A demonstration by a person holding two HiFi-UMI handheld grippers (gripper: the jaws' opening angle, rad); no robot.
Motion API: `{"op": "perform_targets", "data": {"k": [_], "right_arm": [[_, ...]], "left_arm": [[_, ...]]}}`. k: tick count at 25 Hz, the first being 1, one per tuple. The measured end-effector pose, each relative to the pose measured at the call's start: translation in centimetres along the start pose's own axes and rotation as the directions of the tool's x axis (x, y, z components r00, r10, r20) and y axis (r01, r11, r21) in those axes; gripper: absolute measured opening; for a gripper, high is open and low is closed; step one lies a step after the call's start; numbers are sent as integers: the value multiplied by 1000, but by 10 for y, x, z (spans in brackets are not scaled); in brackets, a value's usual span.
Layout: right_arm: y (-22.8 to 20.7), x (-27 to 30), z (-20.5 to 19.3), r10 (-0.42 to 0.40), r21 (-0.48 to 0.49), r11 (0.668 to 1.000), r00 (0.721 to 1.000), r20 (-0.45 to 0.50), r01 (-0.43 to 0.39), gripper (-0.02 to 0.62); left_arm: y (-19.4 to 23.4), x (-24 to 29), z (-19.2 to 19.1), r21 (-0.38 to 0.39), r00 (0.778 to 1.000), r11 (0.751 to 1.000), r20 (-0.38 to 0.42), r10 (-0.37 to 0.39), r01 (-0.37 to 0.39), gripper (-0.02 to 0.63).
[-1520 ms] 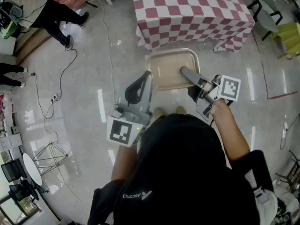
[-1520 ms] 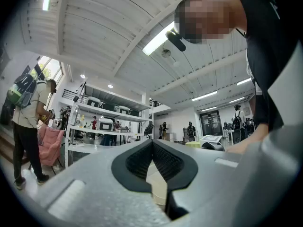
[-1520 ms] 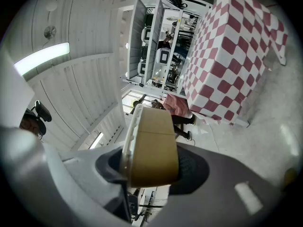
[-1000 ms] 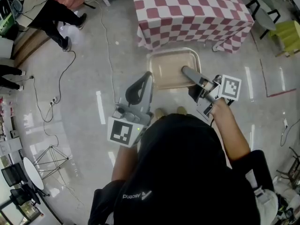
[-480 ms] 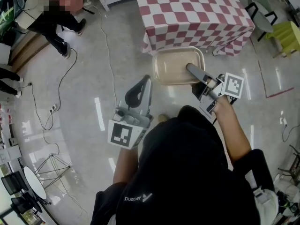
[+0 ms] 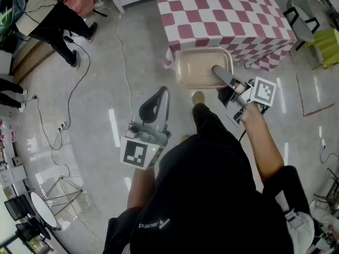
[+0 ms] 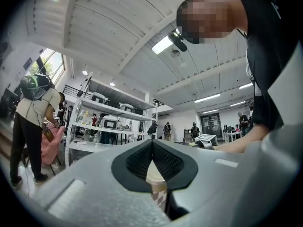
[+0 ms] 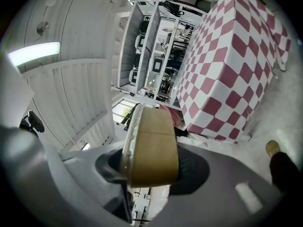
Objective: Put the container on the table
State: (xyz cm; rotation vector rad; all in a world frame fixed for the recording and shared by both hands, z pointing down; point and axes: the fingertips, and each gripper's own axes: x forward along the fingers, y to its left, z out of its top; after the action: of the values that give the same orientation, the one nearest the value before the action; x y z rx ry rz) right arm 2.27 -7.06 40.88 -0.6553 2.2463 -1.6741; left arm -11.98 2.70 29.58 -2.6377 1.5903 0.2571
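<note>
The container point(image 6: 198, 66) is a tan rectangular box with a clear lid. It hangs in the air at the near edge of the table point(image 6: 222, 15), which wears a red-and-white checked cloth. My right gripper point(image 6: 218, 72) is shut on the container's right side, one jaw lying across the lid. In the right gripper view the container point(image 8: 151, 145) stands edge-on between the jaws of the right gripper point(image 8: 152, 167), with the table point(image 8: 232, 70) beyond it. My left gripper point(image 6: 163, 91) hangs lower left over the floor, shut and holding nothing. In its own view the left gripper point(image 7: 152, 145) has its jaws pressed together.
A person point(image 6: 50, 12) stands at the top left, and cables point(image 6: 71, 97) trail over the glossy floor. Chairs point(image 6: 299, 7) and a yellow-green seat point(image 6: 327, 38) stand to the right of the table. A folding stand point(image 6: 55, 187) is at the lower left. Shelves point(image 7: 104, 122) line the far wall.
Both grippers moved forward toward the table as the wearer stepped ahead. The container, still gripped, went from over the open floor to the table's near edge.
</note>
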Motion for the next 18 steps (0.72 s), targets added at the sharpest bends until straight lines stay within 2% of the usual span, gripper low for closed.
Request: {"op": "perform_targets", "data": {"k": [3,6,14,16,18], "right_arm": [[-11,-3,11,-12,-10,1000,1000,11,12,198],[-15,15,25,-29,-42,999,1000,9,29,198],[-61,74,79,-89,-55,995,995,-36,87,199],[-74,82,91,-122,-42,992,991,-52,120,199],[-87,90,101,-166,-24,986,984,-72,164,199]], "left_arm": [[-3,3,-3,13,1000,1000,-22,15,-15,9],[13,11,-4,13,998,999,-57,34,-34,9],[57,90,-19,38,995,996,-55,79,-77,9],[65,108,-20,56,995,994,-36,91,-88,9],[71,123,-26,60,993,993,-62,103,-99,9]]}}
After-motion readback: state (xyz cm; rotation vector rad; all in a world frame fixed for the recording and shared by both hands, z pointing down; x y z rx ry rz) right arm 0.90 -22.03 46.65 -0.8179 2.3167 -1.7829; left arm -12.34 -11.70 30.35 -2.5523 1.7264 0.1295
